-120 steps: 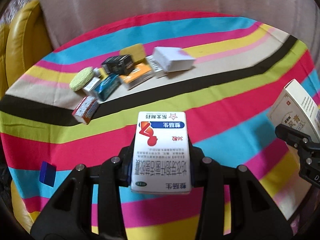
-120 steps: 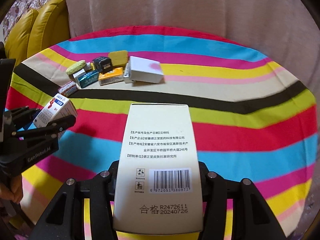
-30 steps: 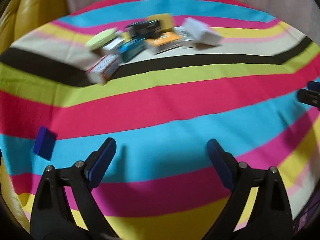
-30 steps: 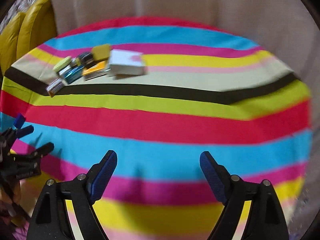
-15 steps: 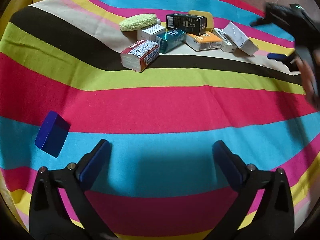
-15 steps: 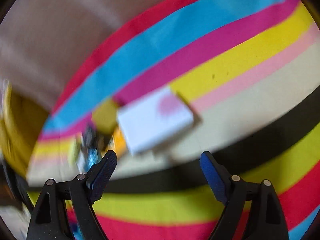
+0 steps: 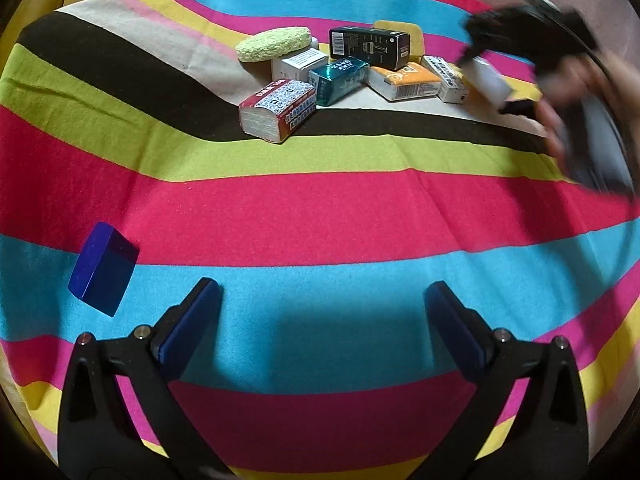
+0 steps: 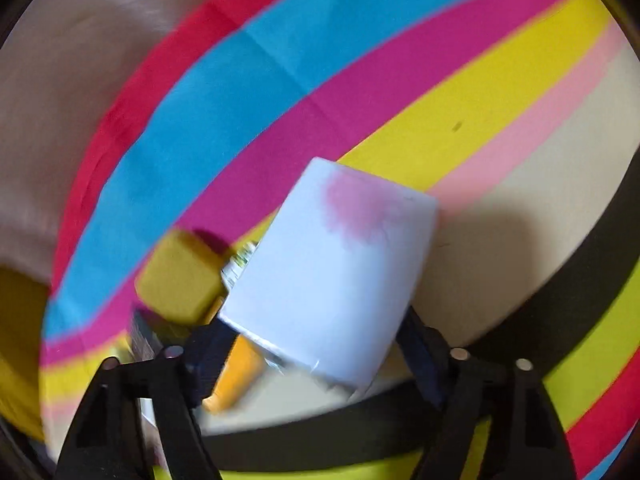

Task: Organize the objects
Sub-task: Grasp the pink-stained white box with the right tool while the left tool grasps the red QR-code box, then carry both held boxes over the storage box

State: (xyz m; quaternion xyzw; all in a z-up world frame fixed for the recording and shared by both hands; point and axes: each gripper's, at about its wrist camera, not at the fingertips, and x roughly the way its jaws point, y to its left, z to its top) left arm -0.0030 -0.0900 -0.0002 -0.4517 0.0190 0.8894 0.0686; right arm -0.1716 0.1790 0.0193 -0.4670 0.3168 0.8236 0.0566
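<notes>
At the far end of the pile on the striped desk (image 7: 320, 216): white box (image 8: 332, 268), lying between the right gripper's (image 8: 308, 340) spread fingers, long axis running away from them and skewed to the right. Both pads look close to its near flanks, though blur hides whether they touch, so grip unconfirmed; box seemingly resting at the pile's edge beside the yellow block (image 8: 180, 284). Left gripper (image 7: 320, 312): fingers wide apart, empty, well short of the pile, blue box (image 7: 102, 274) just off its left finger; right gripper is nearer for this item.
</notes>
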